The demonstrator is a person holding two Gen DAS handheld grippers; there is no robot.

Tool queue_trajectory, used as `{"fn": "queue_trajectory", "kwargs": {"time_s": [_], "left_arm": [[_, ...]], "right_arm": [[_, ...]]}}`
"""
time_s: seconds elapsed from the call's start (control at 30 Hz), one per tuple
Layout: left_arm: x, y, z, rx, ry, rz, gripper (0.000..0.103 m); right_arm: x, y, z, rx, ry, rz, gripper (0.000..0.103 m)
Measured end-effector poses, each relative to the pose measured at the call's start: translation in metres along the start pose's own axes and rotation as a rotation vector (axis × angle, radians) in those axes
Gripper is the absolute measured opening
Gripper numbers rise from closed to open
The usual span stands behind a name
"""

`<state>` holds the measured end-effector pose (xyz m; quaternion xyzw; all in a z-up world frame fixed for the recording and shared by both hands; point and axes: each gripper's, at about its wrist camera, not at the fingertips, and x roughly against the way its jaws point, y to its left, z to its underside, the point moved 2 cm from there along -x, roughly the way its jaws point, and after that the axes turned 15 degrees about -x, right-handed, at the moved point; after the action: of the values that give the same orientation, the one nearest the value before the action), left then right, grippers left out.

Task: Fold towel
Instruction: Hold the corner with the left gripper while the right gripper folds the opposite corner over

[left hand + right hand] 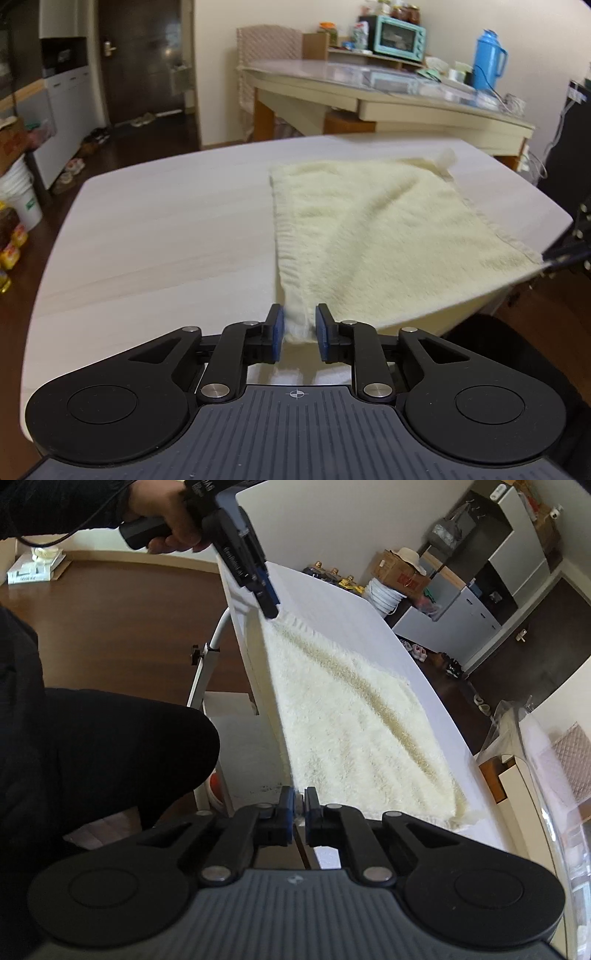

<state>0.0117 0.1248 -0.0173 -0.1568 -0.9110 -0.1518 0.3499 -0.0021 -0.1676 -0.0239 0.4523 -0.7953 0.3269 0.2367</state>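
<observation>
No writing is readable; the left gripper (299, 332) and right gripper (300, 812) each clench a near corner of the cream towel (388, 236), lifted off the worktop (166, 229) edge.

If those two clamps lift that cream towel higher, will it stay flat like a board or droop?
Probably droop: the towel already sags and creases between the left gripper and right gripper. Its fluffy pile suggests it is light and unlikely to slip from the pads. On the table it would likely bunch rather than slide if pushed.
</observation>
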Motion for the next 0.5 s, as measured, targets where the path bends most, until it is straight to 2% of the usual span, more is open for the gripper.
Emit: {"fn": "queue_trajectory", "kwargs": {"time_s": [0.17, 0.33, 0.43, 0.5], "left_arm": [[-0.002, -0.001, 0.005, -0.044, 0.032, -0.045, 0.026], [0.003, 0.0, 0.006, -0.04, 0.001, -0.051, 0.026], [0.003, -0.001, 0.003, -0.027, -0.03, -0.029, 0.026], [-0.003, -0.004, 0.001, -0.052, -0.01, -0.025, 0.026]], "right_arm": [[-0.008, 0.003, 0.001, 0.008, 0.002, 0.014, 0.007], [-0.012, 0.0, -0.003, 0.012, 0.007, 0.021, 0.007], [-0.011, 0.001, -0.003, 0.02, 0.009, 0.025, 0.007], [-0.012, 0.001, -0.004, 0.027, 0.01, 0.029, 0.007]]}}
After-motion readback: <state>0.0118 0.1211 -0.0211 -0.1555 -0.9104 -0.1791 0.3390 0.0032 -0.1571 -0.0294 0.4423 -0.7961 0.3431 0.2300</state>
